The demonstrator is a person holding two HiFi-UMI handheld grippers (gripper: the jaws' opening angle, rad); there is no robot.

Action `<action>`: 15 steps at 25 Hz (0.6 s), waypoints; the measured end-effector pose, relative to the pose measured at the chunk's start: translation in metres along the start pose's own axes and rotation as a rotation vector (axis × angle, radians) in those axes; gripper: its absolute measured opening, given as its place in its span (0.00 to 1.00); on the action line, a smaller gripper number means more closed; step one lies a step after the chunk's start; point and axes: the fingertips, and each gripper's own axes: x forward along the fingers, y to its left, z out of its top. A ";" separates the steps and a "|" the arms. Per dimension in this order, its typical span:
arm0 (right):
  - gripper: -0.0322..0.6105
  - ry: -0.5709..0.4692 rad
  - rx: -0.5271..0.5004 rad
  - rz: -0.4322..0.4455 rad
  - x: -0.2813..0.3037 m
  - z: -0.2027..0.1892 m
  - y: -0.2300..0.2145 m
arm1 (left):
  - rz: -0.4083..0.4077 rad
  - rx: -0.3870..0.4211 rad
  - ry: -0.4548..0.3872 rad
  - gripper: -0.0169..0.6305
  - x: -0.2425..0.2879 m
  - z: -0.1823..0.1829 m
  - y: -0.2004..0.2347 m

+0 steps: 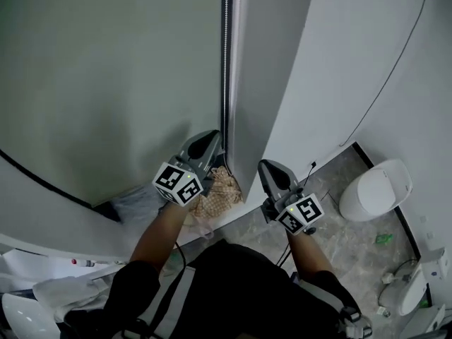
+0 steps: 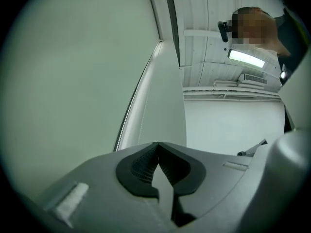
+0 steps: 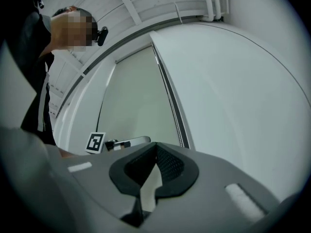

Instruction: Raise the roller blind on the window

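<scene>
Grey stone-pattern floor [image 1: 346, 249]. White lidded container [image 1: 378, 188] stands by the right wall, with a green scrap [image 1: 384, 239] on the floor nearby. Beige woven item [image 1: 219, 193] at wall base. Ceiling strip light [image 2: 247, 58] lit.

Both forearms reach forward, side by side. The left gripper [image 1: 206, 147] and right gripper [image 1: 272, 171] each point ahead, their 2 jaws pressed together at the tips with nothing between them.
</scene>
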 end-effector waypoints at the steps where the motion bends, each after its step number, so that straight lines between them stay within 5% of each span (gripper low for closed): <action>1: 0.06 -0.001 -0.008 -0.008 0.001 0.002 -0.003 | -0.006 0.002 0.004 0.03 0.012 0.001 0.003; 7: 0.06 0.016 -0.020 -0.020 -0.004 0.002 -0.011 | -0.040 0.023 -0.031 0.19 0.073 0.026 0.020; 15: 0.06 0.040 -0.044 0.032 -0.008 0.001 -0.007 | -0.033 0.029 -0.142 0.22 0.116 0.075 0.044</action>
